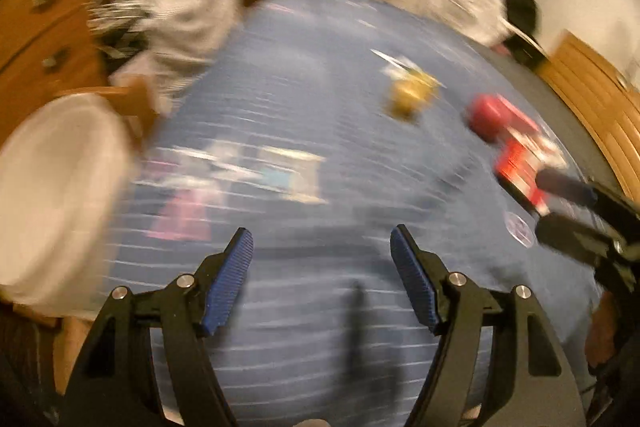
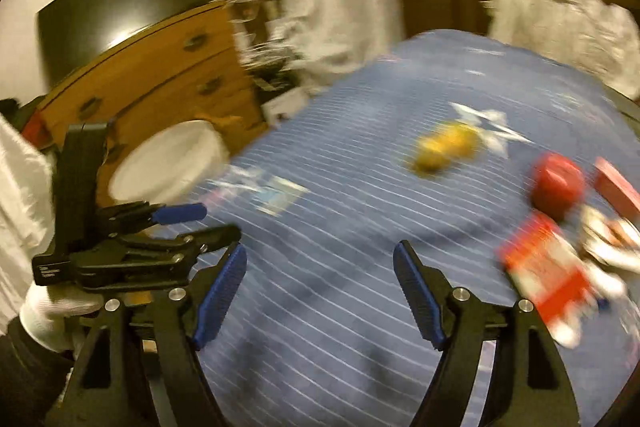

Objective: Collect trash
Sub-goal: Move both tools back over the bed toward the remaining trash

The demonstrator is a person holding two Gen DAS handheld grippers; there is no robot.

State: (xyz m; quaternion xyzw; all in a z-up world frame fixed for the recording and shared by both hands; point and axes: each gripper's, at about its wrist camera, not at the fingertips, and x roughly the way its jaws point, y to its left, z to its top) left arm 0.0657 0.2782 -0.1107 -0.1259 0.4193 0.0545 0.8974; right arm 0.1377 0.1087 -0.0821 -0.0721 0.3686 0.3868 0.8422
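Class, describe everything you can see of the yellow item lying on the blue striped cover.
The yellow item is a small, lumpy, crumpled-looking piece, too blurred to name. It lies on the blue striped cover, against a white scrap on its far side, left of the red round thing. Neither gripper touches it.

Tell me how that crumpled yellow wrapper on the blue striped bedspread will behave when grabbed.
The crumpled yellow wrapper looks thin, so probably light and floppy. It may crush flat between pads. On the soft blue striped bedspread it likely won't roll.

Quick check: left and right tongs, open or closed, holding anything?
Left tongs: open, holding nothing.
Right tongs: open, holding nothing.
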